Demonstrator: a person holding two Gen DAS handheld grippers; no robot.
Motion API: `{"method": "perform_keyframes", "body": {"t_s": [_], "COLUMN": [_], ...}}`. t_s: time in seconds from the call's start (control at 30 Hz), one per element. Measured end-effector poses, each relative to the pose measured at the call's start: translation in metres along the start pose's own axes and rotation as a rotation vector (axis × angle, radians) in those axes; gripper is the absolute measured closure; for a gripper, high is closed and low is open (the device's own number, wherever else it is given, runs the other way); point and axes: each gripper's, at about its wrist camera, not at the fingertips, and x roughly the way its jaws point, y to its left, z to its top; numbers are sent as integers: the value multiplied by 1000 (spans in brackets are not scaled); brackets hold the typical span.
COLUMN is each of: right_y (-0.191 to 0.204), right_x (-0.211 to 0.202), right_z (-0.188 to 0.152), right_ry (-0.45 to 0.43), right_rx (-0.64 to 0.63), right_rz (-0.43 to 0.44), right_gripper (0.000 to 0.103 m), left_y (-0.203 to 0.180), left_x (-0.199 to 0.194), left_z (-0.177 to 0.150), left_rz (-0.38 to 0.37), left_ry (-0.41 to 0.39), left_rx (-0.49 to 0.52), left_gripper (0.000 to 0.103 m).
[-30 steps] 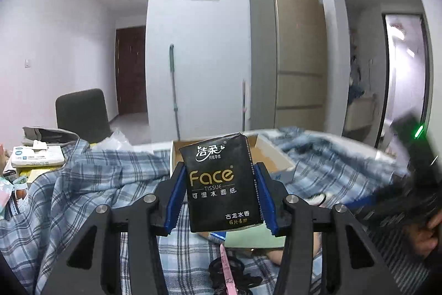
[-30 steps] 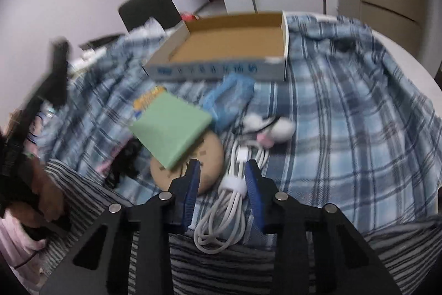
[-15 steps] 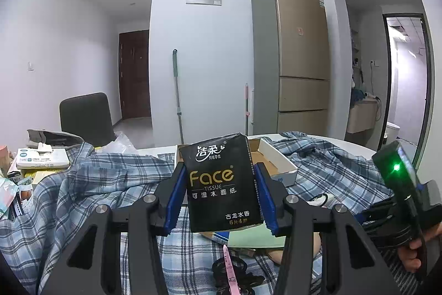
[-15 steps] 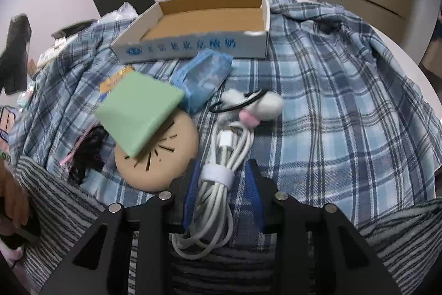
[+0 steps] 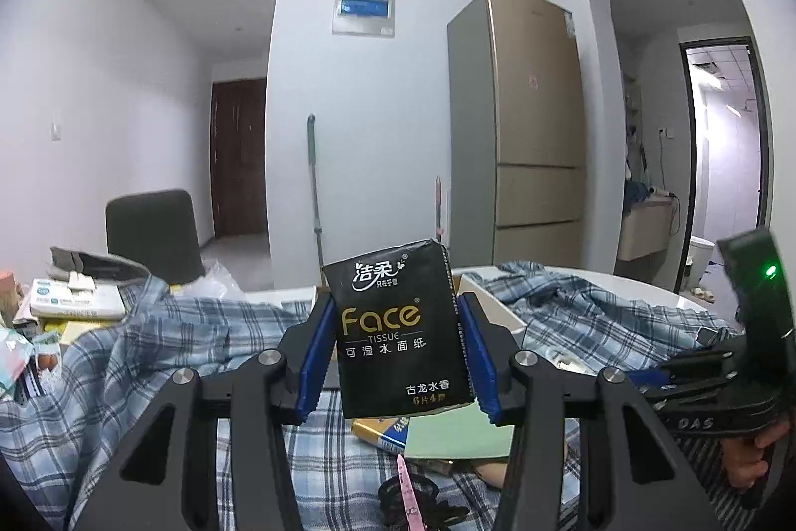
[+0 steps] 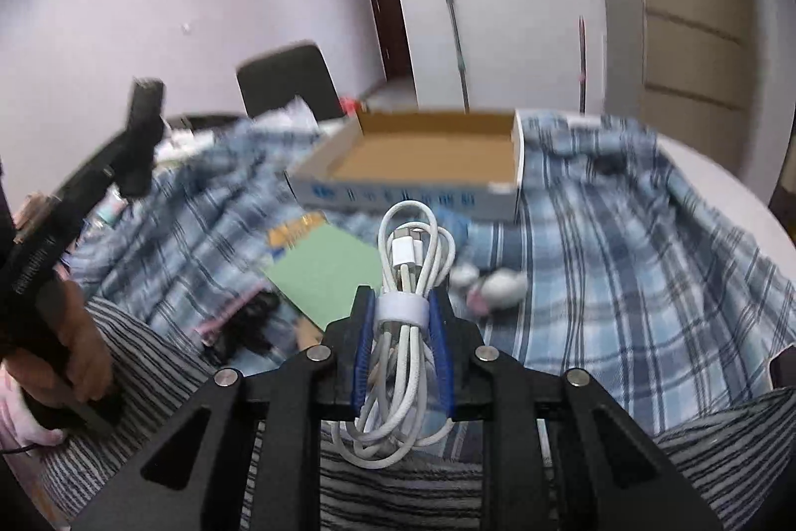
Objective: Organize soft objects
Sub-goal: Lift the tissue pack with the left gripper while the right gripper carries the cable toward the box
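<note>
A: What is new at the bottom centre of the right wrist view?

B: The right gripper (image 6: pixel 402 349) has just been closing, and its blue pads now pinch the cable (image 6: pixel 404 332) at its white strap. A second ago the coil lay on the striped cloth between parted pads; now it hangs clear of the cloth, its loops standing up towards mid-frame.

A: And the left one?

B: No change. The left gripper (image 5: pixel 395 349) holds the tissue pack (image 5: pixel 398 327) upright at half width, low in the centre of its view, as it did a second ago.

A: Where does everything else lie?

B: Behind the cable, left of centre, the green pad (image 6: pixel 326 277) lies on the plaid cloth (image 6: pixel 622 262); to the right sits a small white and pink thing, too blurred to name. Further back, upper centre, the box (image 6: pixel 423 177) stands open and looks empty.

A: So for the task?

B: I judge that both hands are loaded and the pick-up is over. The box looks the likely place, so carrying comes next. The cable is floppy; loose loops may snag the box wall.
</note>
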Motion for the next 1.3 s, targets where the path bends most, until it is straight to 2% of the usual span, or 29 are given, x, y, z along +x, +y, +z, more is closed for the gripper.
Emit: {"method": "perform_keyframes", "body": {"t_s": [0.3,0.67,0.77,0.87,1.0,1.2,1.3], "right_y": [12,25,24,25,23,13,11], "right_x": [-29,-37,-39,-40,-32,7,28], "right_z": [7,13,25,46,76,110,119], "right_ry": [-191,-262,-288,-329,-381,-424,-454], "right_rx": [-34,-98,-106,-151,-167,-147,-178], "right_rz": [-37,-62,-75,-92,-100,-96,-92], "right_gripper": [82,82,82,82,82,82,82], "left_y": [-9,-8,-10,-5,-2,22,28], "left_x": [-17,-18,-19,-20,-1,49,76], "left_z": [2,5,12,25,46,64,63], "left_rz": [-7,10,32,39,53,56,75], "left_ry": [-79,-99,-115,-154,-186,-193,-198], "left_rx": [45,48,83,76,113,17,16], "left_gripper": [52,52,52,52,52,52,52]}}
